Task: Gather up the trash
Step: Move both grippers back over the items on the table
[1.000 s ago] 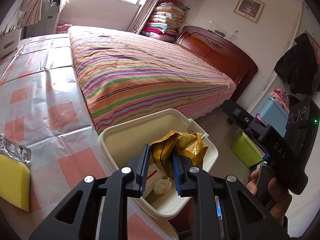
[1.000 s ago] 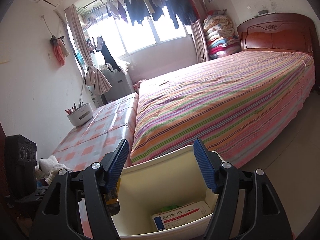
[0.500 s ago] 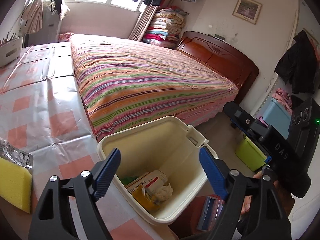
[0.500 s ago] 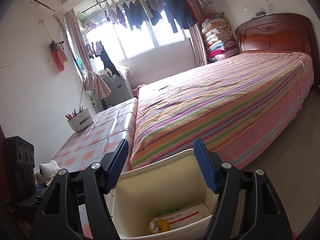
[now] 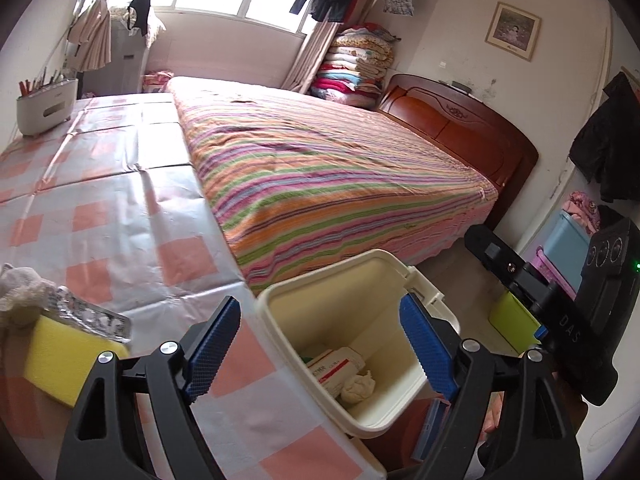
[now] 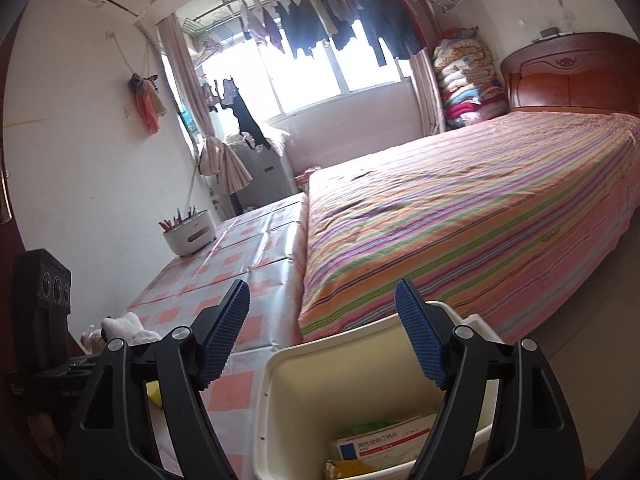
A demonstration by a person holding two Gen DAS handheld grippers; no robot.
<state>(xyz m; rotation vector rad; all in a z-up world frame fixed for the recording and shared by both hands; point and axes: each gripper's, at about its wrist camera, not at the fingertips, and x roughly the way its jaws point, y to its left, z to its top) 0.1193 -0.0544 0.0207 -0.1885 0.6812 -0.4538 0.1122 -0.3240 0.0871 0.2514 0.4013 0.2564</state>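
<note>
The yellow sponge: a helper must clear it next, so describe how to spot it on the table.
On the checked table beside the striped bed, look at the near left end, left of the cream bin. The yellow sponge lies there, a silver blister pack overlapping it; it alone is a bright yellow block.

Left gripper (image 5: 320, 350) opened — yellow wrapper (image 6: 350, 470) now in bin (image 5: 340, 296); right gripper (image 6: 322, 332) widening, empty.

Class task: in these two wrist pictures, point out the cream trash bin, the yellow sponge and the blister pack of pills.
cream trash bin (image 5: 372, 304): left wrist view, bare inner back wall.
yellow sponge (image 5: 60, 360): left wrist view, top face.
blister pack (image 5: 90, 314): left wrist view, foil middle, resting on the sponge.
</note>
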